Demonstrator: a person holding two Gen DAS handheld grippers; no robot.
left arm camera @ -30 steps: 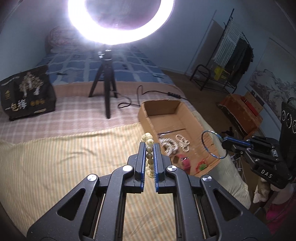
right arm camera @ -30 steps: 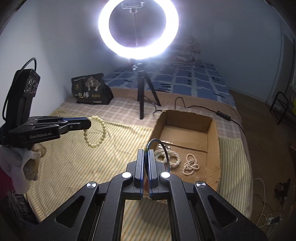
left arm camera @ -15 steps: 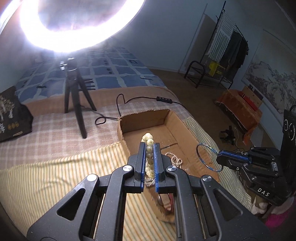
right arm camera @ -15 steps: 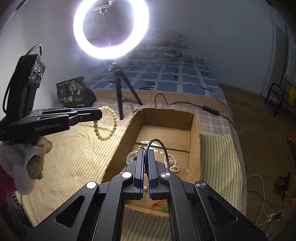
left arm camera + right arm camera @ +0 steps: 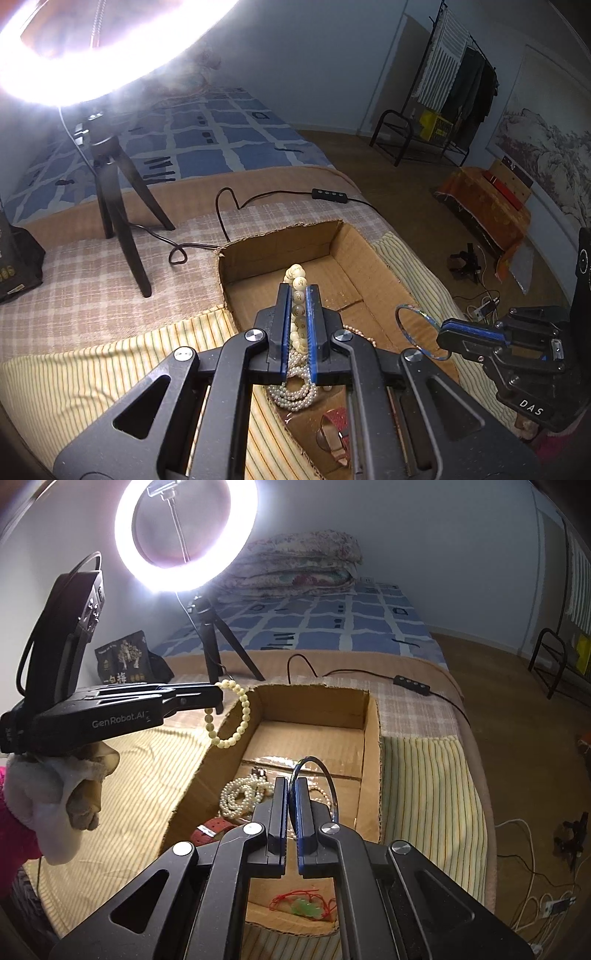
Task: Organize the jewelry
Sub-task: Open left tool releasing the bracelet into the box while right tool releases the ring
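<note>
Broadly, everything sits around the open cardboard box (image 5: 373, 258) lying on the bed (image 5: 92, 354), its long axis running away from both cameras toward the ring light (image 5: 184, 535) on its tripod beyond the far end. Inside the box, near its nearer end, lie strands of white pearl necklaces (image 5: 240, 797), a red strap (image 5: 334, 424) and a green pendant on red cord (image 5: 306, 908).

The left gripper (image 5: 298, 291) is pressed together on a cream bead bracelet (image 5: 231, 712), which hangs as an upright loop from the fingertips over the box's left wall; in its own camera the beads line up edge-on between the fingers. The right gripper (image 5: 291, 781) is pinched on a thin dark bangle (image 5: 316, 782), whose ring stands upright, arching forward and to the right of the fingertips above the box floor.

Compared with a second ago, both grippers have travelled toward the box and sunk a little: the bracelet, then well out over the striped blanket, now overhangs the box wall, and the bangle is further in over the pearls. Both grips are unchanged.
</note>
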